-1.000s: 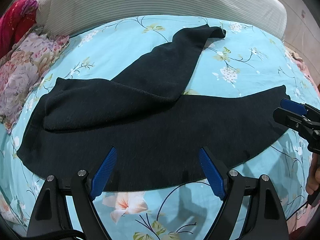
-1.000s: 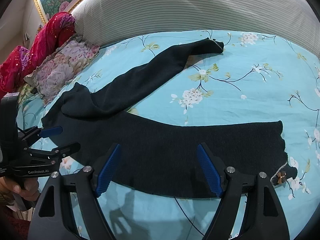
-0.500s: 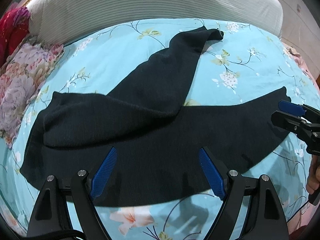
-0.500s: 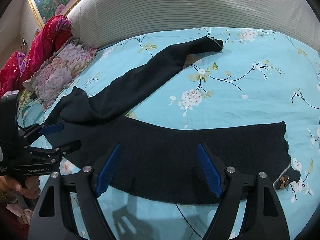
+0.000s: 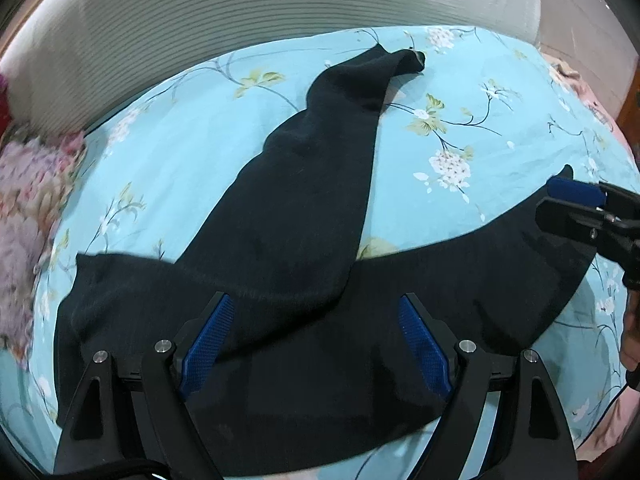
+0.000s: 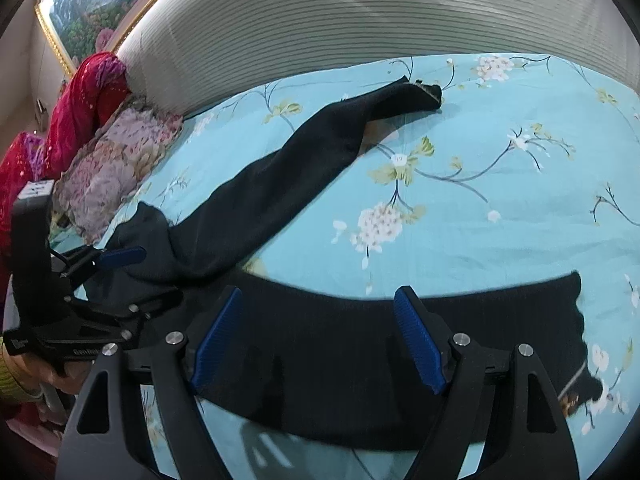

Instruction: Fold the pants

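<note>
Floral bedsheet (image 6: 500, 184) carries black pants (image 5: 304, 248) near the bed's front edge; left claw (image 5: 316, 344) and right claw (image 6: 320, 336) hover spread above them.

Before me a turquoise floral bedsheet (image 6: 480, 184) fills mid-frame; a ribbed beige padded headboard (image 6: 360, 20) spans the top, a gold-framed landscape painting (image 6: 76, 12) upper left.

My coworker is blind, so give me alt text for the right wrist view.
Black pants lie spread on a blue flowered bedsheet, one leg angled toward the striped headboard, the other running across the foreground. The right tool hangs open over the near leg; the left tool, also open, is at the left edge.
</note>
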A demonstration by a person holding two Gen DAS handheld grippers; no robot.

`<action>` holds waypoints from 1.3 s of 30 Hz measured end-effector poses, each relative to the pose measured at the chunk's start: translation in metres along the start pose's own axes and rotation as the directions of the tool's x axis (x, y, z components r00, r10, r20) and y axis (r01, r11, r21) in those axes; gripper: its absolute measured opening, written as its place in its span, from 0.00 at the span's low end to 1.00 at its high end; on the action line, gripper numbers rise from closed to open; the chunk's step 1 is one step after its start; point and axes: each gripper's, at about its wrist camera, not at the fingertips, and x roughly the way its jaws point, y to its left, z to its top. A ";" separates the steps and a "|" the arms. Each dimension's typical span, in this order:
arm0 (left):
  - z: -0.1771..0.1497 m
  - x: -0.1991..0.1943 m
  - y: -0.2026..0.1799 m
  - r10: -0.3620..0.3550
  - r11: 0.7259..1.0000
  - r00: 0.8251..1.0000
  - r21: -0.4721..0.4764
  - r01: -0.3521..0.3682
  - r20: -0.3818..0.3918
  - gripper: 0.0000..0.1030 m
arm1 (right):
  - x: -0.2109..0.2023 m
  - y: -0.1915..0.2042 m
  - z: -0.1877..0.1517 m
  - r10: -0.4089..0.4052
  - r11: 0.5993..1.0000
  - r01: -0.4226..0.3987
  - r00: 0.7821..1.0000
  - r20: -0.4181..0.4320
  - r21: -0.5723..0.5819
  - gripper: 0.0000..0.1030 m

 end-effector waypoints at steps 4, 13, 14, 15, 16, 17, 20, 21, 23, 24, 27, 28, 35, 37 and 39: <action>0.019 0.016 -0.003 0.021 1.000 1.000 0.016 -0.020 -0.024 0.82 | 0.010 -0.006 0.016 0.005 0.999 -0.005 1.000 -0.015 0.038 0.76; 0.056 0.059 -0.006 0.022 0.999 0.996 0.035 -0.019 -0.088 0.82 | 0.041 -0.025 0.058 -0.006 0.994 0.008 1.000 -0.021 0.105 0.76; 0.058 0.064 -0.006 0.011 0.999 0.995 0.034 -0.008 -0.096 0.82 | 0.045 -0.026 0.062 -0.005 0.994 0.008 1.000 -0.024 0.109 0.76; 0.060 0.067 -0.006 0.003 0.999 0.995 0.035 0.000 -0.103 0.82 | 0.049 -0.028 0.067 -0.005 0.994 0.008 1.000 -0.028 0.113 0.76; 0.063 0.070 -0.006 -0.009 0.999 0.994 0.038 0.013 -0.111 0.82 | 0.054 -0.030 0.072 -0.005 0.993 0.009 1.000 -0.029 0.117 0.76; 0.064 0.073 -0.007 -0.014 0.999 0.993 0.045 0.020 -0.116 0.82 | 0.058 -0.031 0.077 -0.004 0.993 0.008 1.000 -0.028 0.118 0.76; 0.067 0.084 -0.008 -0.018 0.996 0.989 0.078 0.030 -0.144 0.82 | 0.069 -0.037 0.091 -0.004 0.992 0.007 1.000 -0.025 0.122 0.76; 0.067 0.087 -0.008 -0.017 0.995 0.988 0.091 0.031 -0.155 0.81 | 0.072 -0.038 0.093 -0.007 0.992 0.011 1.000 -0.029 0.124 0.76; 0.066 0.094 -0.007 -0.015 0.992 0.984 0.122 0.037 -0.176 0.76 | 0.080 -0.045 0.103 -0.011 0.991 0.014 1.000 -0.025 0.135 0.76; 0.065 0.096 -0.009 -0.019 0.990 0.984 0.134 0.044 -0.178 0.73 | 0.083 -0.048 0.107 -0.014 0.990 0.018 1.000 -0.025 0.140 0.76; 0.065 0.096 -0.005 -0.047 0.984 0.984 0.159 0.075 -0.174 0.61 | 0.095 -0.060 0.123 -0.014 0.984 0.017 1.000 -0.022 0.175 0.76; 0.066 0.095 -0.003 -0.056 0.982 0.983 0.167 0.085 -0.173 0.51 | 0.100 -0.064 0.128 -0.012 0.982 0.016 1.000 -0.020 0.190 0.76; 0.070 0.081 0.013 -0.127 0.972 0.977 0.174 0.157 -0.171 0.10 | 0.139 -0.094 0.161 0.038 0.936 -0.028 0.999 -0.021 0.350 0.74; 0.070 0.076 0.017 -0.136 0.970 0.977 0.179 0.165 -0.161 0.09 | 0.146 -0.100 0.163 0.041 0.924 -0.024 0.999 -0.036 0.383 0.50; 0.070 0.068 0.025 -0.146 0.969 0.977 0.177 0.173 -0.156 0.08 | 0.148 -0.104 0.165 0.039 0.911 -0.020 0.999 -0.038 0.411 0.30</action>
